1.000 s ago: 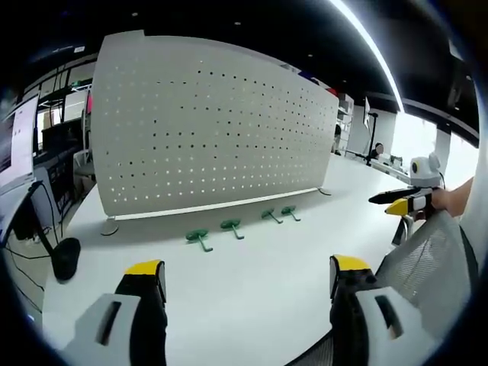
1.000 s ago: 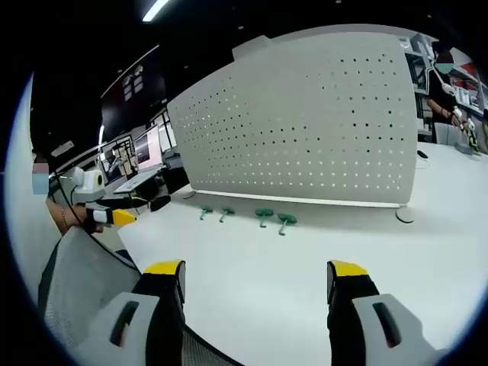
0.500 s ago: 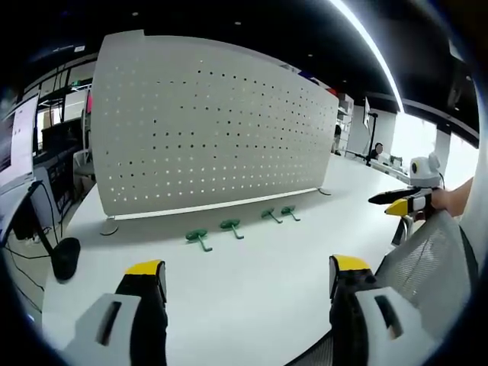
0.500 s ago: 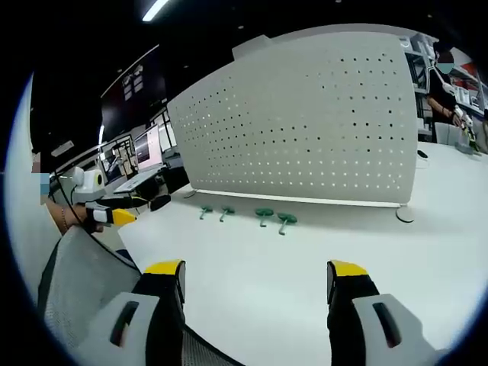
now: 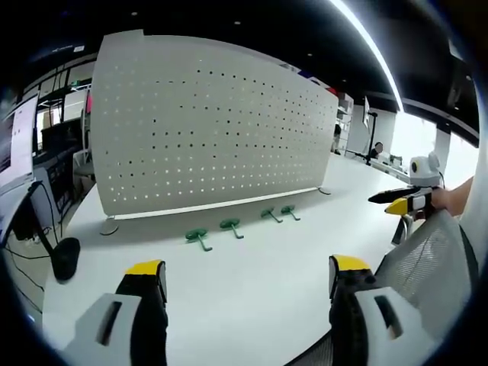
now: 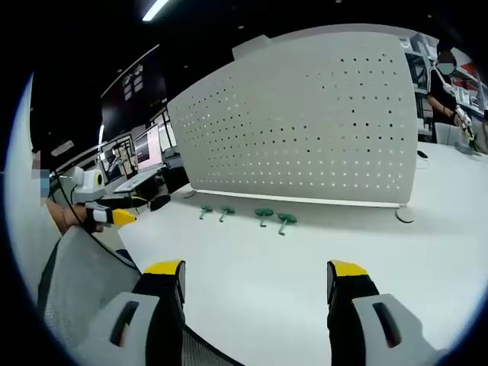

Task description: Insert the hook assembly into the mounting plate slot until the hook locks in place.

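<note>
Nothing moved since earlier, both hand-held grippers (image 5: 242,278) (image 6: 255,280) spread empty, four green hooks (image 5: 197,237) small, shapes unclear, before pegboard (image 5: 206,130)

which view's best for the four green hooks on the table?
The left gripper view: the four green hooks lie spread apart in a row before the pegboard, each stem distinct. In the right gripper view the hooks look smaller and bunch into two close pairs, so their shapes are harder to tell apart.

Dark ceiling overhead, crossed by a long light strip (image 5: 366,42). White table (image 5: 252,282) spreading wide. Monitors (image 6: 133,156) on far desks at left. Mesh chair back (image 5: 431,255) close by.
</note>
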`<state>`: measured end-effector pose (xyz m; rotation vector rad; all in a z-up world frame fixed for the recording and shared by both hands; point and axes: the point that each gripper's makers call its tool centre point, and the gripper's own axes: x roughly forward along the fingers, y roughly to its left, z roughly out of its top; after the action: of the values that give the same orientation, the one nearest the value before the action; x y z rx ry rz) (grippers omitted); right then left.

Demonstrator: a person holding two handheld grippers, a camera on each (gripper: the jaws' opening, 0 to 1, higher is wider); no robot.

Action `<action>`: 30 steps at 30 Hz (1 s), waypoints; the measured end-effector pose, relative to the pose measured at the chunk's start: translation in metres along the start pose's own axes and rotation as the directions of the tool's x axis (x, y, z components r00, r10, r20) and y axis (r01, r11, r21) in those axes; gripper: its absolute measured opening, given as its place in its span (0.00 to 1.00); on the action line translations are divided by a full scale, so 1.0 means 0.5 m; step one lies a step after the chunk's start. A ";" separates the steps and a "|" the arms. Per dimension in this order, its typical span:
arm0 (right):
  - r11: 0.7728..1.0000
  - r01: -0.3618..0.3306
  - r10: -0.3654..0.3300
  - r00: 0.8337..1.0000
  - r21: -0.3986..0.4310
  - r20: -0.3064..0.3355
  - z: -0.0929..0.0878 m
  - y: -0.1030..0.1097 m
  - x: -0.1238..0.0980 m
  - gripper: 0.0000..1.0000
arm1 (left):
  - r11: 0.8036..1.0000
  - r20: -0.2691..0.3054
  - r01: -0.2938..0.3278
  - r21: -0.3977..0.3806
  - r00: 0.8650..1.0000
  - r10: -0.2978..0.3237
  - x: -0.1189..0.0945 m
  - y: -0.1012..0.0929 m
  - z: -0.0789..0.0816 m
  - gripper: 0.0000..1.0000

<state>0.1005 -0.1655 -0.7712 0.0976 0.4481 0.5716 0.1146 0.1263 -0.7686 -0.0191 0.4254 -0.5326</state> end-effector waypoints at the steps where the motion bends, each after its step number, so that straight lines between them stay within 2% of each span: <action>1: 1.000 0.000 0.000 1.000 0.002 -0.001 -0.001 0.000 0.000 0.73 | 1.000 0.001 0.003 -0.004 1.000 -0.003 0.000 -0.001 0.000 0.90; 30: 1.000 0.003 -0.003 1.000 -0.010 -0.006 -0.003 -0.003 0.000 0.73 | 1.000 -0.001 0.012 0.003 1.000 -0.012 0.001 -0.003 -0.003 0.90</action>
<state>0.1004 -0.1667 -0.7730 0.0860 0.4509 0.5711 0.1138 0.1246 -0.7698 -0.0186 0.4254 -0.5456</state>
